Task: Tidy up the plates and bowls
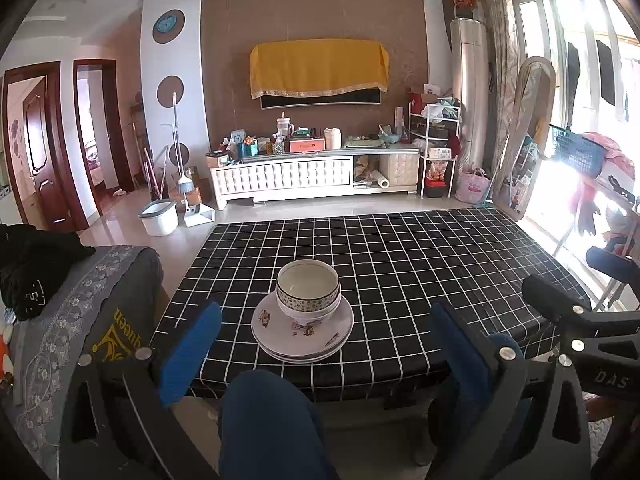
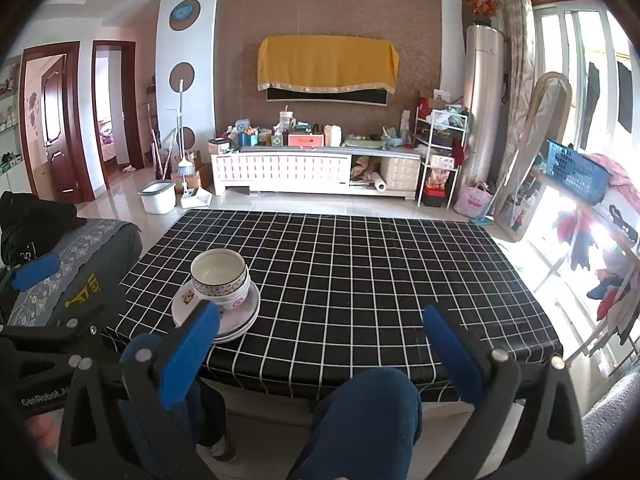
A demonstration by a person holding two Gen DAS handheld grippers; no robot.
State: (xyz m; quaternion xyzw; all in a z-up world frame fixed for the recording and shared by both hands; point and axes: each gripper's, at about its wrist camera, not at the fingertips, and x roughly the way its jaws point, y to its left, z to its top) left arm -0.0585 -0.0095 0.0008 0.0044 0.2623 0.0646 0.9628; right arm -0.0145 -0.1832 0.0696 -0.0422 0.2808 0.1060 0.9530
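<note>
The table [image 1: 400, 264], under its black checked cloth, carries one stack near its front edge: plates [image 1: 303, 332] below, two nested bowls [image 1: 308, 288] on top, nothing else loose. You appear to be at the closing step, or before an unstacking. Both the left gripper [image 1: 326, 344] and right gripper [image 2: 322, 344] hang short of the table, jaws wide, holding nothing; any next grasp calls for reaching forward to the bowl rim.
</note>
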